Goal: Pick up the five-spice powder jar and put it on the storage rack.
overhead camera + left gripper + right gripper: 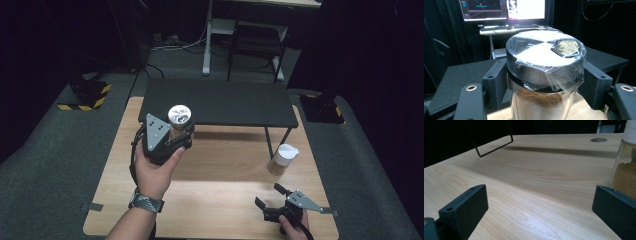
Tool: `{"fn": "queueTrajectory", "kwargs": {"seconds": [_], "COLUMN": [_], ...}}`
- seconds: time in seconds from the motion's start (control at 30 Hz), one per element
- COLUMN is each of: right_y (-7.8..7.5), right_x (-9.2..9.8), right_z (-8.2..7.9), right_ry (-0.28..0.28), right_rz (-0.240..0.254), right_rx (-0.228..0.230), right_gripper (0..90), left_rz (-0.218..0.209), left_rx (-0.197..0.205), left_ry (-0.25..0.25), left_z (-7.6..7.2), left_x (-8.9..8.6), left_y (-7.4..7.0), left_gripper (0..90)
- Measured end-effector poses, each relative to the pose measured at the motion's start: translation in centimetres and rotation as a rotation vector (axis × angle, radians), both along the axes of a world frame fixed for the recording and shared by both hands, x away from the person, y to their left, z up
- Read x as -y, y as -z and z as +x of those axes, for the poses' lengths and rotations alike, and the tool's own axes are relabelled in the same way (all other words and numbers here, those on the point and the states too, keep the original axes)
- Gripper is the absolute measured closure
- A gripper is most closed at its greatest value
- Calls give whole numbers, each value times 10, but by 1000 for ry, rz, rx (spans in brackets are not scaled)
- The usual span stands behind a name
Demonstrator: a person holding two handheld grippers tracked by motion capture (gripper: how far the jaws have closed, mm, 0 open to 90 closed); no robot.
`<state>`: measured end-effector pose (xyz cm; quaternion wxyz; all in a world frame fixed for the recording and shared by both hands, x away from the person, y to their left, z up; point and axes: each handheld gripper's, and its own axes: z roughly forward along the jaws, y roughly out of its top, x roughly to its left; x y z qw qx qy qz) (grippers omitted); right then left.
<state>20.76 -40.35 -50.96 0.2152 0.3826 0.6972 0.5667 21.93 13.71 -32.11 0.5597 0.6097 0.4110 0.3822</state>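
Note:
A glass spice jar (179,115) with a silver-topped black lid, covered in clear tape, is held up off the table by my left gripper (180,132), above the left front of the black shelf. In the left gripper view the jar (544,57) holds brown powder, and both pads of my left gripper (545,86) press on it just under the lid. A second jar (283,159) with a white cap and yellowish powder stands at the table's right. My right gripper (268,195) rests low near the front right edge, open. Its jaws (540,212) stand wide apart, with that jar (624,170) just beyond the right jaw.
A low black shelf (215,102) on thin wire legs (494,147) spans the back of the wooden table (220,185). A round cable hole (598,139) lies in the tabletop. Beyond the table stand a desk, monitors (504,8) and a keyboard.

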Motion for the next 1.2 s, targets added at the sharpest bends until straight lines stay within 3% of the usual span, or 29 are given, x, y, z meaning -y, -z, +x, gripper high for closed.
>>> {"fn": "queueTrajectory", "kwargs": {"seconds": [0.27, 0.37, 0.8, 1.2], "right_y": [0, 0, 0, 1], "right_x": [1, 1, 1, 1], "right_z": [1, 1, 1, 0], "right_ry": [-1, 0, -1, -1], "right_rz": [-5, -4, -5, -3], "right_rx": [6, 6, 7, 11], "right_gripper": [4, 4, 4, 4], "left_rz": [-10, -36, -2, -3], "left_rx": [0, -13, -13, -49], "left_ry": [-20, -29, -85, -101], "left_z": [24, 34, 72, 101], "left_x": [1, 1, 18, 27], "left_y": [-5, -7, -20, -18], "left_gripper": [314, 314, 314, 314]}}
